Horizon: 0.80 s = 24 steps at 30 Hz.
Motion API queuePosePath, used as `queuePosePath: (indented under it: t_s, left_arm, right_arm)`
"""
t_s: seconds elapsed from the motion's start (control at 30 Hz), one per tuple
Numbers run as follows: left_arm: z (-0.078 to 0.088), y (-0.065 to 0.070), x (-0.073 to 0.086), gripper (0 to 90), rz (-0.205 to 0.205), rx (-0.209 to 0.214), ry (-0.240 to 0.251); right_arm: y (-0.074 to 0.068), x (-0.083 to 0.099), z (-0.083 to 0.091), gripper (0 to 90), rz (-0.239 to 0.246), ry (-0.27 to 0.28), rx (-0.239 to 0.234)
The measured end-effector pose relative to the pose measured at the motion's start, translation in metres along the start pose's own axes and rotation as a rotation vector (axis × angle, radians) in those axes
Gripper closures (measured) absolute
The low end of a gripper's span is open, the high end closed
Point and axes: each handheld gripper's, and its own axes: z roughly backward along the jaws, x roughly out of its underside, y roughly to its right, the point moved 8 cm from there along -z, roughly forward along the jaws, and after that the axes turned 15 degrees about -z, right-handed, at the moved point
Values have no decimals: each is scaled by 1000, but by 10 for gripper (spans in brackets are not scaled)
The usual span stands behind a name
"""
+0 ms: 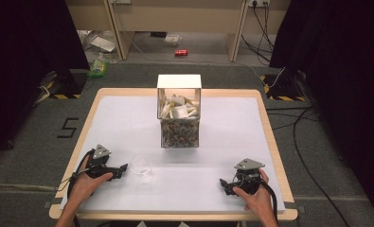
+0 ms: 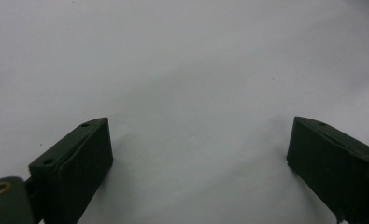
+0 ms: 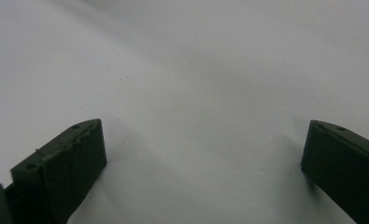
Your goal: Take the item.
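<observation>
A clear box (image 1: 179,113) stands at the middle back of the white table (image 1: 128,118); white packets fill its upper part and brownish bits its lower part. A small clear glass bowl (image 1: 141,164) sits near the front left. My left gripper (image 1: 123,169) rests just left of the bowl, pointing right, held by a hand. In the left gripper view my left gripper (image 2: 198,149) is open, with bare white surface between the jaws. My right gripper (image 1: 224,185) lies at the front right, pointing left. In the right gripper view my right gripper (image 3: 203,149) stands open over bare table.
The table has a wooden rim (image 1: 265,123). On the floor beyond it lie a red can (image 1: 181,52), a green item (image 1: 98,67) and cables (image 1: 298,142). Dark curtains hang at both sides.
</observation>
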Motion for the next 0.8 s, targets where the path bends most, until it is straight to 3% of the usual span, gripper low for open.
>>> queuePosePath:
  t_s: [0.4, 0.57, 0.8]
  left_arm:
    - [1, -1, 0, 72, 13, 8, 6]
    - [5, -8, -1, 170, 30, 23, 31]
    - [19, -20, -13, 154, 64, 30, 83]
  right_arm:
    - [0, 0, 0, 5, 0, -1, 0]
    - [0, 0, 0, 5, 0, 0, -1]
    - [0, 0, 0, 5, -1, 0, -2]
